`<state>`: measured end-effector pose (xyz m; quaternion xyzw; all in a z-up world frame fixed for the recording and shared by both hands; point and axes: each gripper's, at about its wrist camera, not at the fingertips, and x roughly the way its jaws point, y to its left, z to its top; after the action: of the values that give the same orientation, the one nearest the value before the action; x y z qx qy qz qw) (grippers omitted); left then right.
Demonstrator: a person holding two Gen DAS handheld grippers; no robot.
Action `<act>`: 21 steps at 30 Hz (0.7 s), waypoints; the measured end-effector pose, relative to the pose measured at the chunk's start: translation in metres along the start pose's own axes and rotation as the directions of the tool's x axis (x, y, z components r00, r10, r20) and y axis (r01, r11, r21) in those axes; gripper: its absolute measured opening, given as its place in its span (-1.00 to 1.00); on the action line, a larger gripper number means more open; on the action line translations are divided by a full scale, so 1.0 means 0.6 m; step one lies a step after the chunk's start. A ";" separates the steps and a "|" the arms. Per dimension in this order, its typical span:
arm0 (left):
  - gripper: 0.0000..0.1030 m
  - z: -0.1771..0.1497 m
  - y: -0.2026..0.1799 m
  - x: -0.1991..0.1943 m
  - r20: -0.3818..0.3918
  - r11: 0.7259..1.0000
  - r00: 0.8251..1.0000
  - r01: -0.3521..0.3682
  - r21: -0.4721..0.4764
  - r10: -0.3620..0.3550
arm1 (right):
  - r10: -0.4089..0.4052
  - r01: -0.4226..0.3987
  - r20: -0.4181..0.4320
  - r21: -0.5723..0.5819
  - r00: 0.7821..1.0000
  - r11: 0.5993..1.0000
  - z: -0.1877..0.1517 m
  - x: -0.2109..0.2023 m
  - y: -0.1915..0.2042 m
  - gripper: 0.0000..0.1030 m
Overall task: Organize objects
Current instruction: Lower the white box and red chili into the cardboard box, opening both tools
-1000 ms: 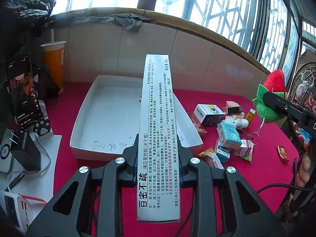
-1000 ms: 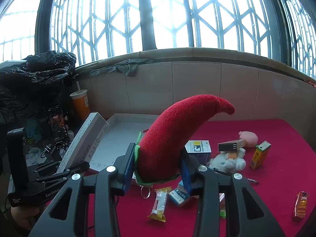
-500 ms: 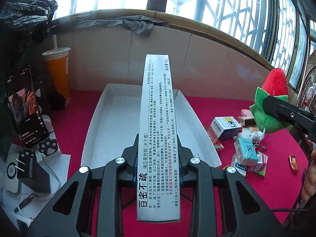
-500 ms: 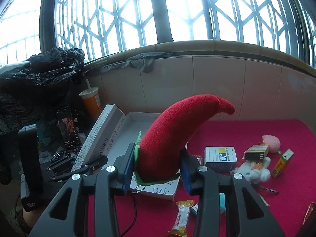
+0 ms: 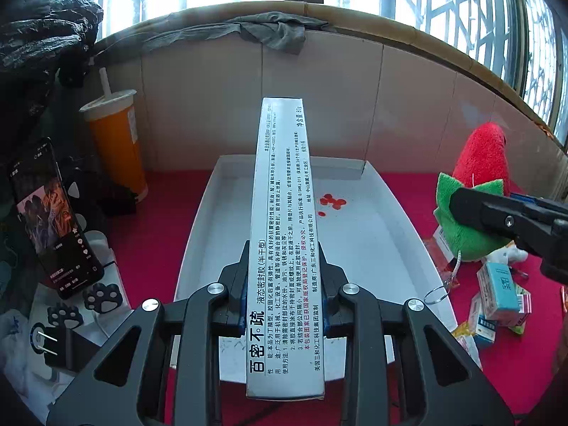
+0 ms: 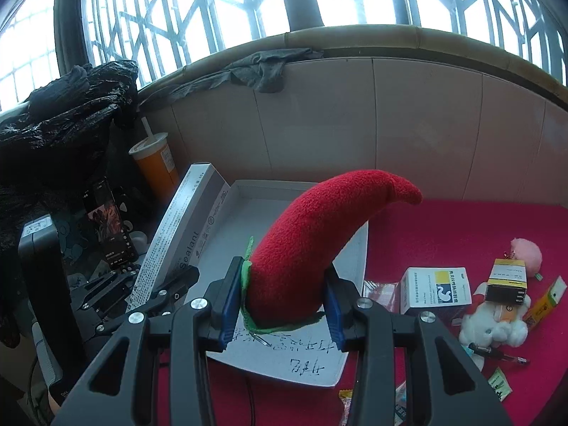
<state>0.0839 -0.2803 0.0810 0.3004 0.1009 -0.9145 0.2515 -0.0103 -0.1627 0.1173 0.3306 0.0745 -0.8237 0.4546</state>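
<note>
My left gripper (image 5: pixel 284 277) is shut on a long white sealant box (image 5: pixel 284 234) and holds it above the near part of the white tray (image 5: pixel 397 220). It also shows in the right wrist view (image 6: pixel 177 245). My right gripper (image 6: pixel 282 301) is shut on a red plush chili pepper (image 6: pixel 319 234) with a green cap, held above the tray's (image 6: pixel 358 248) near right part. The pepper shows at the right of the left wrist view (image 5: pixel 479 177). The tray holds only a few small red spots (image 5: pixel 332 200).
Small medicine boxes (image 6: pixel 435 291), a white plush toy (image 6: pixel 493 326), a pink pompom (image 6: pixel 527 252), a pen and snack packets lie on the red cloth right of the tray. An orange drink cup (image 5: pixel 117 142), a phone on a stand (image 5: pixel 53 216) and chargers stand left.
Both grippers have moved forward toward the tray with their loads. The sealant box and the pepper now hang over the tray instead of in front of it.
</note>
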 end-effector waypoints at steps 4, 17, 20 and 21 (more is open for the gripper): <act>-0.46 0.020 0.009 0.040 -0.031 0.999 0.999 -0.028 -0.027 0.027 | 0.007 -0.005 -0.064 0.029 0.998 1.000 0.010 0.058 -0.007 -0.20; 0.51 0.060 0.061 0.111 -0.060 0.984 0.997 -0.061 -0.166 0.052 | -0.015 0.030 -0.128 0.117 0.992 0.993 0.022 0.176 -0.035 0.28; 1.00 0.054 0.079 0.114 -0.066 0.975 0.997 -0.049 -0.216 0.035 | -0.013 0.028 -0.108 0.142 0.994 0.990 0.022 0.170 -0.051 0.67; 1.00 0.052 0.078 0.112 -0.070 0.975 0.996 -0.061 -0.214 0.048 | -0.012 0.026 -0.100 0.144 0.995 0.989 0.022 0.165 -0.054 0.67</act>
<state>0.0460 -0.3577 0.0639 0.3031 0.1994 -0.8808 0.3043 -0.0787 -0.2191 0.0611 0.4023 0.0398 -0.8140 0.4172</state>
